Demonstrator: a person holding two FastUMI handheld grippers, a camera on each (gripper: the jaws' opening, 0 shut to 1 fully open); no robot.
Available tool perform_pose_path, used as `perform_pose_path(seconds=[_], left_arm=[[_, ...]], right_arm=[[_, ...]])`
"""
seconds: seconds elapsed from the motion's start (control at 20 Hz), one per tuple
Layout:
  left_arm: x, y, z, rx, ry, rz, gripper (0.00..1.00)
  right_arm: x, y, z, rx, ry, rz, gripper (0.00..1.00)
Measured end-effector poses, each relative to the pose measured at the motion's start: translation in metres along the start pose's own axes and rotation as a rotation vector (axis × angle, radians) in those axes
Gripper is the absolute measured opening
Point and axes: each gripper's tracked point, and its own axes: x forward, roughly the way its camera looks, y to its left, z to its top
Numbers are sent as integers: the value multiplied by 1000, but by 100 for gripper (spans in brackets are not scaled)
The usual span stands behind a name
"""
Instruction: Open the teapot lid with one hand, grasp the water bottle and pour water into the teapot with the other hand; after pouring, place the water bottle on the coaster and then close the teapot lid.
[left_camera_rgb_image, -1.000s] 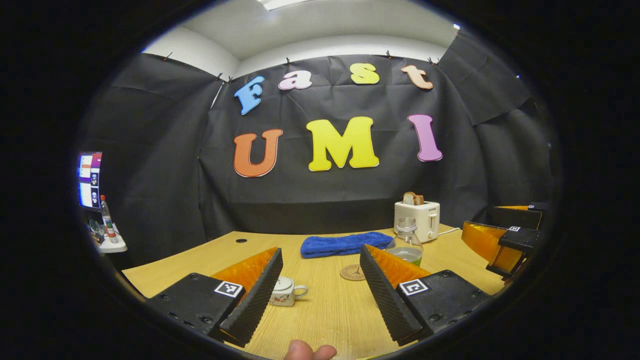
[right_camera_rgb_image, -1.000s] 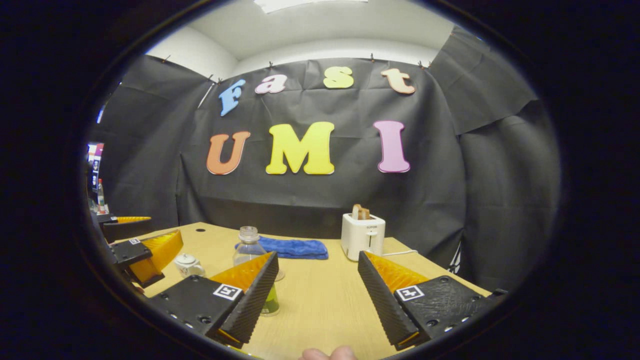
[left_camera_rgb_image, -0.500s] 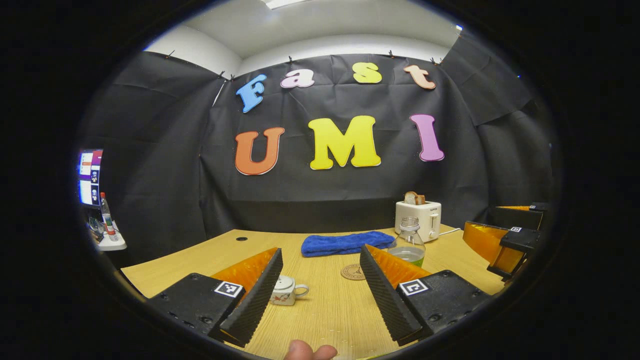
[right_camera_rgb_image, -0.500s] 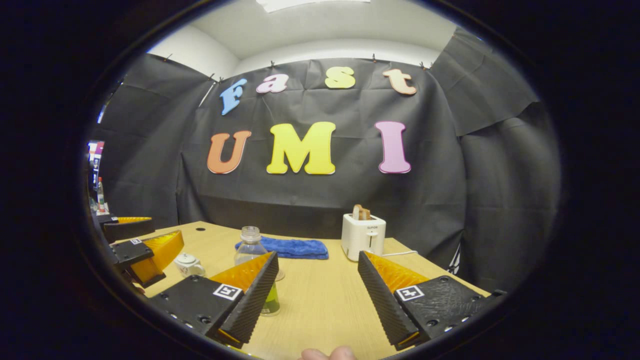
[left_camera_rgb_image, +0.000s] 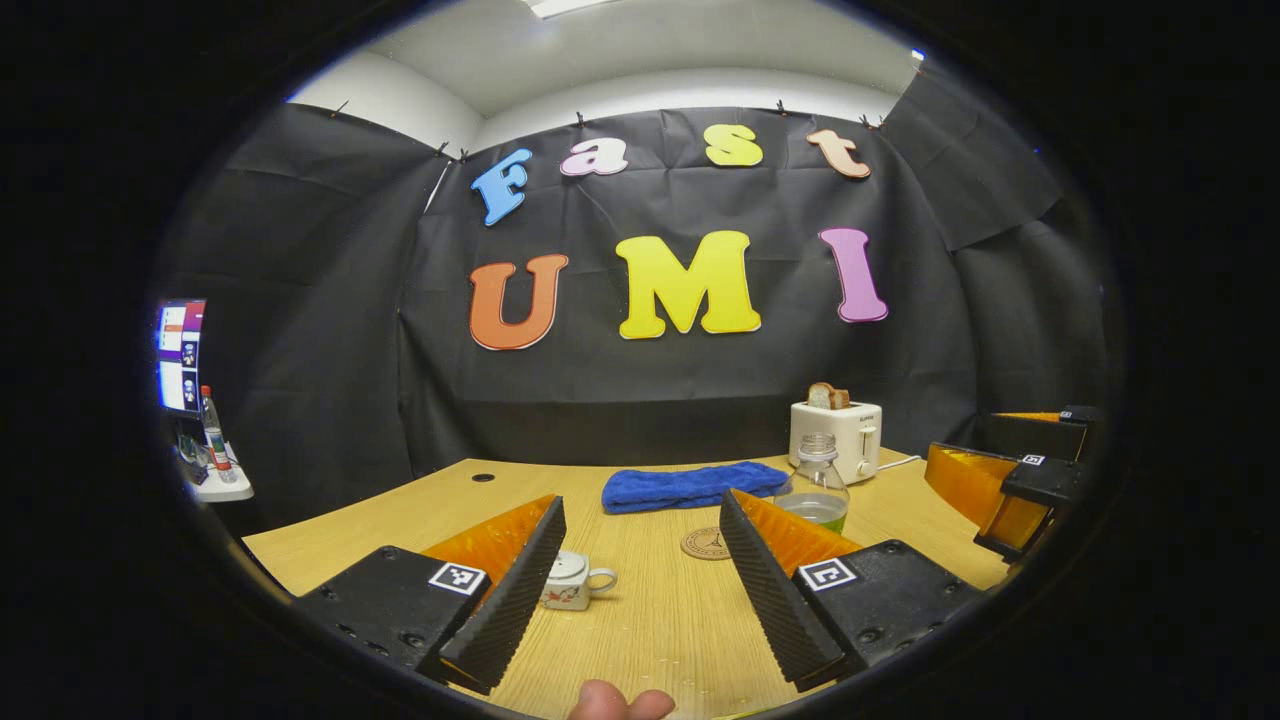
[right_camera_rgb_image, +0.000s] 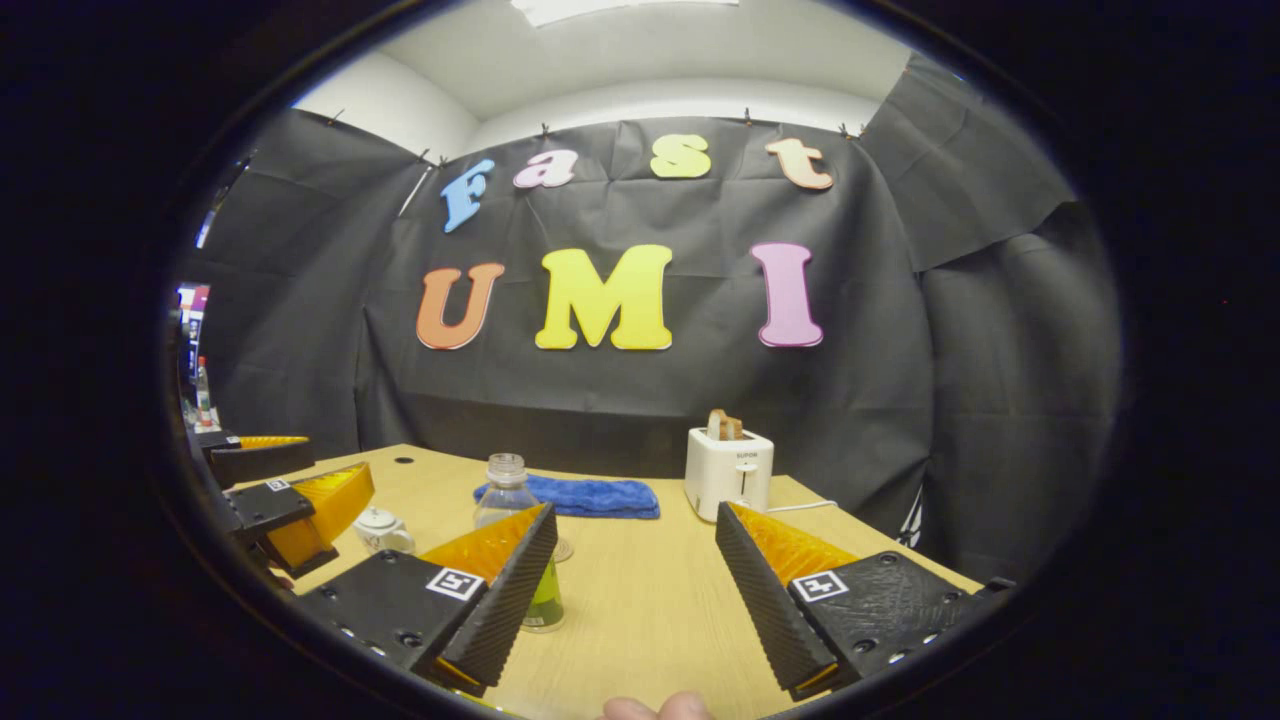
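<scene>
A small white teapot (left_camera_rgb_image: 572, 582) with its lid on stands on the wooden table just ahead of my left gripper (left_camera_rgb_image: 633, 590), beside its left finger. That gripper is open and holds nothing. A round brown coaster (left_camera_rgb_image: 707, 543) lies farther ahead. A clear water bottle (left_camera_rgb_image: 816, 488) without a cap, with a green label, stands behind the right finger. In the right gripper view the bottle (right_camera_rgb_image: 508, 500) rises behind the left finger of my right gripper (right_camera_rgb_image: 630, 580), which is open and empty. The teapot (right_camera_rgb_image: 383, 530) sits to the left there, near the left gripper (right_camera_rgb_image: 285, 495).
A folded blue towel (left_camera_rgb_image: 690, 488) lies across the back of the table (left_camera_rgb_image: 650, 620). A white toaster (left_camera_rgb_image: 836, 436) with bread in it stands at the back right, its cord trailing. A screen and a bottle sit on a shelf (left_camera_rgb_image: 215, 485) off the table's left.
The right gripper view has shifted slightly, so the bottle and teapot sit a little further right in it. The left gripper is almost still. Both grippers stay open.
</scene>
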Motion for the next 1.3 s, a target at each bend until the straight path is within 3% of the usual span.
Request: perform_pose_path(seconds=[0.35, 0.6, 0.7, 0.75, 1.15, 1.3], left_arm=[[-1, 4, 0, -3, -9, 14, 97], [3, 35, -17, -1, 25, 61, 97], [9, 44, -30, -9, 54, 65, 97], [12, 49, -36, -10, 65, 68, 97], [60, 76, -88, -22, 184, 84, 98], [75, 78, -101, -14, 218, 85, 93]], right_arm=[[2, 0, 0, 0, -4, 5, 95], [5, 0, -12, -12, 16, 12, 94], [5, -1, -21, -10, 37, 20, 98], [5, -2, -25, -17, 47, 21, 94], [13, -25, -37, -16, 80, -23, 96], [18, -32, -41, -16, 88, -36, 98]])
